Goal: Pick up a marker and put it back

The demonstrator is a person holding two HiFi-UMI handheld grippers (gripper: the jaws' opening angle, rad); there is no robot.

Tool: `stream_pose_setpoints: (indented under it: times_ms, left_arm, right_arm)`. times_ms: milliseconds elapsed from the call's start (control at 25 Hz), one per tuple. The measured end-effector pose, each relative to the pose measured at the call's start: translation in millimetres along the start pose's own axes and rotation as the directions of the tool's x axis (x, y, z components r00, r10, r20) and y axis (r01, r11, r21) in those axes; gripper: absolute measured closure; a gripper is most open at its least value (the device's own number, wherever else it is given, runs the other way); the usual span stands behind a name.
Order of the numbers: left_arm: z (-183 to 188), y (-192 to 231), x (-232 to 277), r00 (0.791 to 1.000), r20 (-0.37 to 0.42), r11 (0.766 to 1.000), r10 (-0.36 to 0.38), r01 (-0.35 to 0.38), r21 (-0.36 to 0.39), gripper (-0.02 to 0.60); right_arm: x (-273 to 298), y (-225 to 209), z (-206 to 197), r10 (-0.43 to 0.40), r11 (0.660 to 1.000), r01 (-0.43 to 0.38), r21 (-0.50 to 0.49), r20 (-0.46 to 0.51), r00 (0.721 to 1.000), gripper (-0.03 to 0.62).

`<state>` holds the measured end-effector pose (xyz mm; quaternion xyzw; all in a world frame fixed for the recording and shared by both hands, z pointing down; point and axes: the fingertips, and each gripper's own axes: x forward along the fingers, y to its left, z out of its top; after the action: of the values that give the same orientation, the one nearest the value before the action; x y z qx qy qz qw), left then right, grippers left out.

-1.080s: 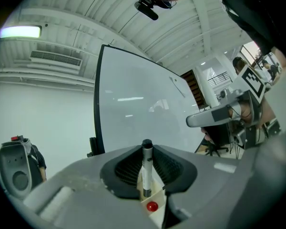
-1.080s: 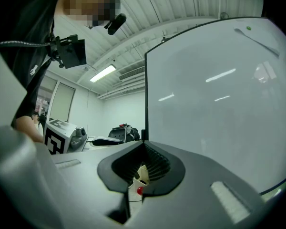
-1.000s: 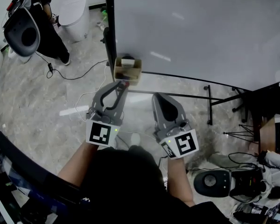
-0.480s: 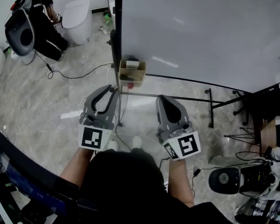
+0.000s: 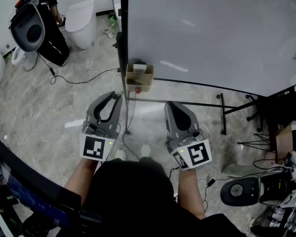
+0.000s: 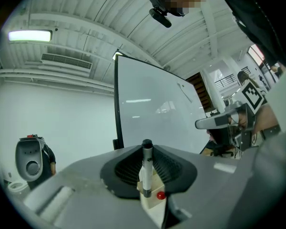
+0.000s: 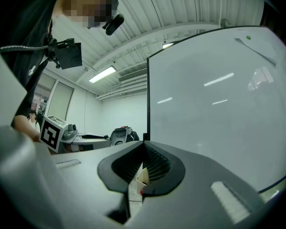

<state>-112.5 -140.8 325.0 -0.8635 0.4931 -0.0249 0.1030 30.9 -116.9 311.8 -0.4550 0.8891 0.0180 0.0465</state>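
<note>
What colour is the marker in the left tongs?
The marker is white with a dark cap; left gripper view.

Bright, even indoor light, ceiling strip lamp (image 6: 30, 35) glowing above and left of the left tool (image 6: 146, 150), pale streaks of glare on the whiteboard (image 6: 157, 118) beyond it, strong fisheye bending and dark corners in both gripper views, marker (image 6: 145, 171) in its jaws sharp
</note>
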Motion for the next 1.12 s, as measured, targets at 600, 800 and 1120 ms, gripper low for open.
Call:
stream_pose_setpoints:
  times_ms: [600,800,1120]
  left_arm:
    - [-5,-5,13,1.0,-0.007,1.0,-0.003,0.004,0.003,0.509]
    - [-8,-9,20,1.0,-0.001,1.0,-0.018,0.018,0.006,0.509]
    - [-14,-19,39,0.999,-0.008,0.999,-0.039,0.039,0.009,0.509]
  right_arm:
    - [2,-11,-4,-0.001,1.0,0.001,0.001,-0.014,1.0,0.585]
    - [1,-15,-8,-0.007,1.0,0.007,0.001,-0.014,1.0,0.585]
    - [3,-29,-11,-0.012,1.0,0.012,0.003,-0.025,1.0,0.585]
